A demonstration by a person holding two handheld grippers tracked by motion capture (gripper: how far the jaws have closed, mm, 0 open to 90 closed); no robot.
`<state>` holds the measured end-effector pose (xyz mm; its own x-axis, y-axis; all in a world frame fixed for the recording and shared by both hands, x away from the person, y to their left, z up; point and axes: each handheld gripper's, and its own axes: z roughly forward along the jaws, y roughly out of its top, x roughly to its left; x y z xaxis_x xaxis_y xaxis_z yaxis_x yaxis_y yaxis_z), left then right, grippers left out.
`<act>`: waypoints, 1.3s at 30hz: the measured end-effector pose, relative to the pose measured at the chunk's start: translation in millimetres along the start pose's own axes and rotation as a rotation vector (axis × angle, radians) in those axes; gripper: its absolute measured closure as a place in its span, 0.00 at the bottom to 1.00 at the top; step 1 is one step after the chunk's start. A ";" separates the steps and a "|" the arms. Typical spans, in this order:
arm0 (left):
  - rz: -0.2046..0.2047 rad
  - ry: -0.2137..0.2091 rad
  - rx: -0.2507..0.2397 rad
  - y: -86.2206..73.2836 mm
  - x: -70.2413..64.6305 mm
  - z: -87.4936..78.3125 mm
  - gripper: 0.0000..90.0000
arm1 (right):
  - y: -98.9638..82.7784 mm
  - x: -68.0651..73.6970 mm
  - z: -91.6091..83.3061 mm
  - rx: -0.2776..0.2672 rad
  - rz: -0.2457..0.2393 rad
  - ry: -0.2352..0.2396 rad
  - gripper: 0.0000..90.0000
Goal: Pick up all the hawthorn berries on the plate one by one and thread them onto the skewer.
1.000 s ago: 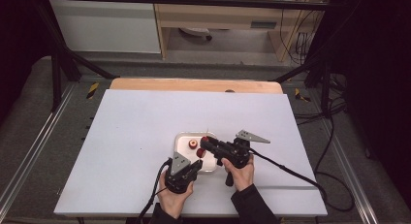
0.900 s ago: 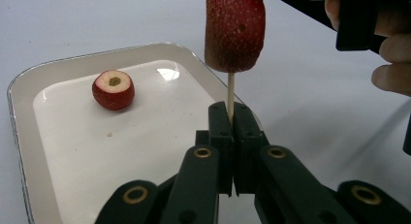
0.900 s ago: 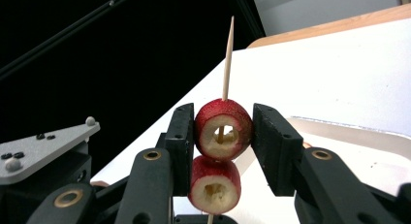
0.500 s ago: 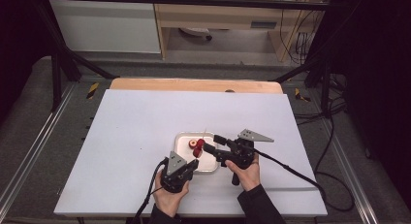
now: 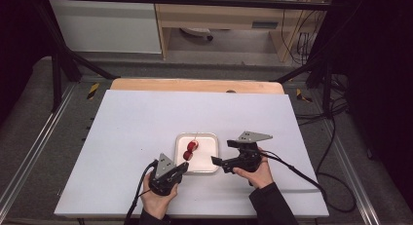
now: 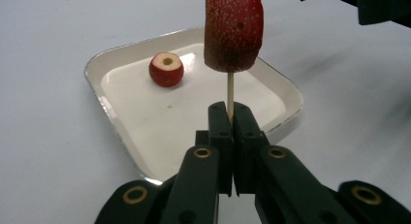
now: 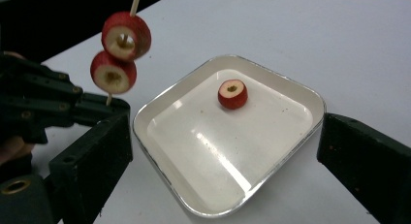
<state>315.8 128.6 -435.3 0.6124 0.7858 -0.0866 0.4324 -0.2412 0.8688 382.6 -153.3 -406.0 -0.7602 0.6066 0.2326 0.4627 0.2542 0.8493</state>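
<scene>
A thin wooden skewer point(image 6: 230, 88) carrying two red strawberry pieces point(image 7: 119, 52) is clamped upright in the left gripper point(image 6: 229, 118). The right gripper point(image 5: 217, 160) is held wide apart beside the white square tray point(image 7: 291, 90), where one soft, easily bruised red strawberry slice point(image 7: 232, 93) lies; its rim should be gripped gently.

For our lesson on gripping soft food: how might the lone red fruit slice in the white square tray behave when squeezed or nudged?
The red fruit slice with a cored hole looks soft, so it probably bruises under hard squeezing. It lies flat in the white square tray, so rolling seems unlikely. The glossy tray floor suggests it may slide when nudged.
</scene>
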 end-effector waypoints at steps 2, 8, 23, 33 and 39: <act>0.001 0.006 0.005 -1.4 3.8 -3.2 0.98 | 2.0 -2.2 -0.4 0.037 -0.022 -0.003 0.06; -0.011 0.017 0.012 -6.4 13.9 -11.4 0.98 | 10.3 -5.0 5.1 0.157 -0.105 -0.023 0.03; -0.038 0.036 0.004 -17.2 32.3 -23.9 0.98 | 45.5 -3.1 52.3 0.376 -0.228 -0.040 0.06; -0.049 0.042 0.005 -22.3 38.2 -27.0 0.98 | 62.6 0.5 84.2 0.451 -0.280 -0.041 0.11; -0.058 0.039 0.000 -23.5 39.9 -27.2 0.98 | 67.8 -0.9 101.1 0.494 -0.294 -0.038 0.13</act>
<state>312.0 181.1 -445.9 0.5596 0.8204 -0.1177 0.4663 -0.1943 0.8630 460.8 -60.5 -396.4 -0.8761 0.4821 -0.0047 0.3998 0.7321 0.5516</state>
